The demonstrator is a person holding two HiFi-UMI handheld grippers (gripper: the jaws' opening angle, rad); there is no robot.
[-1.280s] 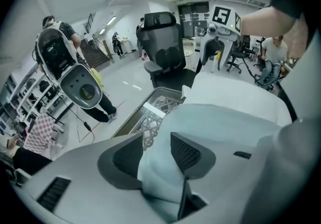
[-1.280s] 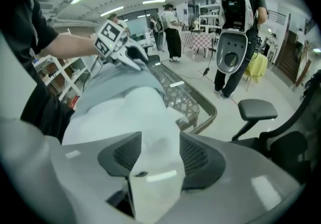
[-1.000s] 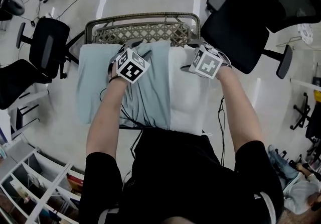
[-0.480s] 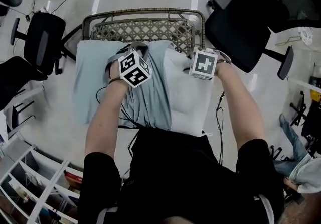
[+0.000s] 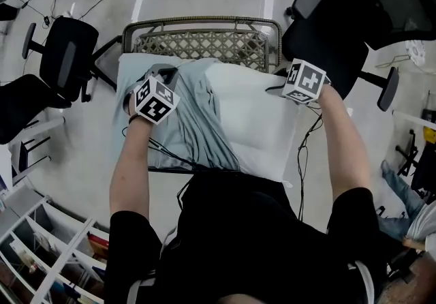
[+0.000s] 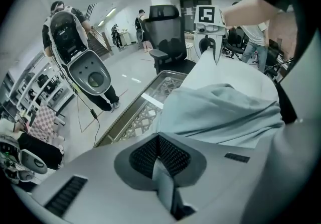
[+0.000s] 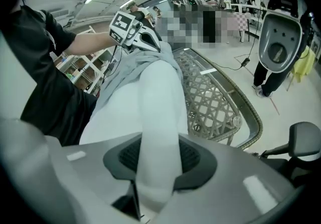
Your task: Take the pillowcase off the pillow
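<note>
In the head view, the pillow [image 5: 262, 125] lies across the wicker bench [image 5: 204, 40] just ahead of us, its long axis running from 9 to 3 o'clock. The pillowcase [image 5: 187, 122] covers the 9 o'clock half only. Its open mouth faces 3 o'clock, and the edge there slants across the bare white pillow. The left gripper [image 5: 163, 76] sits on the case near the far edge at about 10 o'clock. The right gripper [image 5: 278, 88] is at the pillow's far corner, near 2 o'clock.

In the left gripper view, the jaws are fully closed and pinch a thin fold of pillowcase [image 6: 220, 112]. The cloth runs taut from them toward the right gripper [image 6: 209, 42] at 1 o'clock.

In the right gripper view, the jaws have just been closing and now clamp a thick roll of white pillow [image 7: 155, 107]. The left gripper [image 7: 138, 34] shows at 11 o'clock, with the bunched case beneath it.

We judge the step to be stripping the case. To do it well, we would keep the right grip as an anchor and draw the left gripper straight toward 9 o'clock, along the long axis. The left pinch should hold cloth alone, for any filling caught in it would drag the pillow along. A pull across the axis would likely bunch the mouth on the pillow's corners.
</note>
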